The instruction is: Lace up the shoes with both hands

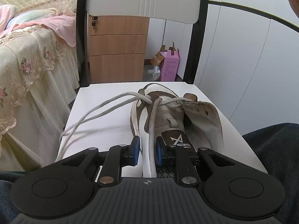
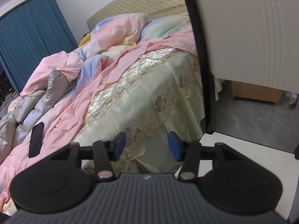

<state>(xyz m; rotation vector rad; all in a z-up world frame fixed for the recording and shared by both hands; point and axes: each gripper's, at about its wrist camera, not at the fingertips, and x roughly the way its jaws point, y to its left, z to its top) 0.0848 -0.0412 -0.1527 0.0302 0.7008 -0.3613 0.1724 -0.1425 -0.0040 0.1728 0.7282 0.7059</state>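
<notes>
Left gripper [image 1: 147, 150] jaws straddle the shoe's near side wall, pads close on it.

Shoe [image 1: 173, 119] lies on the white chair seat [image 1: 104, 115], its grey lace [image 1: 97, 112] threaded only at the far eyelets, ends trailing loose off the seat's left. Right gripper [image 2: 146, 145] hangs spread and empty toward the bed [image 2: 149, 93]. Risk: tugging the slack lace could drag the light shoe or pull it out of the eyelets.

The shoe [image 1: 168, 115] shows smooth white and brown leather with rough grey suede, its laces [image 1: 104, 108] woven cloth. The chair seat [image 1: 104, 123] is smooth matt white. The far cabinet [image 1: 117, 50] is wood-grained. The bedspread [image 2: 149, 85] looks glossy quilted satin edged with lace.
</notes>
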